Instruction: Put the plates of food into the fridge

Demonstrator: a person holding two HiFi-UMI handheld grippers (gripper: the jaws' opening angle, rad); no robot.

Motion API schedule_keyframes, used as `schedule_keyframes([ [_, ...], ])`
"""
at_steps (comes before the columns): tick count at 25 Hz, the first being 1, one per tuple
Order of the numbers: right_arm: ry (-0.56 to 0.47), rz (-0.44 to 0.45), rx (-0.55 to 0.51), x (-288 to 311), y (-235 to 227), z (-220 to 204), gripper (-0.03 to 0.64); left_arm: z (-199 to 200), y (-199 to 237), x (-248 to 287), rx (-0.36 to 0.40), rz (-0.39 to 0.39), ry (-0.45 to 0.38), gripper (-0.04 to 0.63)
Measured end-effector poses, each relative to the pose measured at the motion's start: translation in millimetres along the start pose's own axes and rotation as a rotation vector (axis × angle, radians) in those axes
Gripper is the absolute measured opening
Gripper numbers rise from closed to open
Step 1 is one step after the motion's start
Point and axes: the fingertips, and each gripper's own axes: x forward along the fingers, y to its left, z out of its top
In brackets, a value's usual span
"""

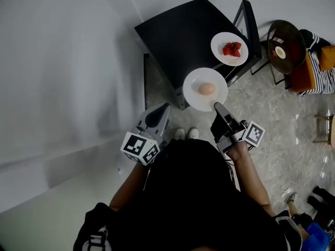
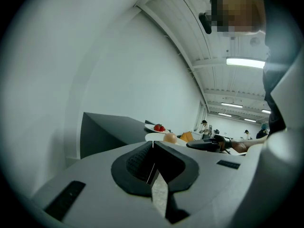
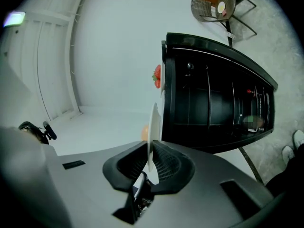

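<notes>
Beside black table (image 1: pixel 178 35), right tool (image 1: pixel 216 105) clamps level egg plate (image 1: pixel 192 83); left tool (image 1: pixel 165 107) closed.

A matte black square table (image 1: pixel 178 35) is shown before a white wall (image 1: pixel 63 61). On the table, red strawberries (image 1: pixel 232 49) are seen on a round white plate (image 1: pixel 222 40). At the table's near edge, a pale orange rounded food (image 1: pixel 207 88) is carried on a second round white plate (image 1: pixel 193 95). Beside the table, the stone floor (image 1: pixel 272 114) is mottled grey-beige. Below the table, the grey plastic left gripper (image 1: pixel 165 106) and grey plastic right gripper (image 1: pixel 216 105) are fitted with cubes patterned in black-and-white squares.
</notes>
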Motion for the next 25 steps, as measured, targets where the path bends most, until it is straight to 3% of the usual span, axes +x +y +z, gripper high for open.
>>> schedule_keyframes([
  [14, -0.006, -0.034, 0.015, -30.8, -55.1, 1.7, 0.049, -20.9, -5.5, 2.4, 0.003, -0.024, 0.027, 0.023],
  [25, 0.03, -0.073, 0.006, -11.5, -106.2, 5.5, 0.049, -12.6, -13.2, -8.9, 0.003, -0.065, 0.015, 0.024],
])
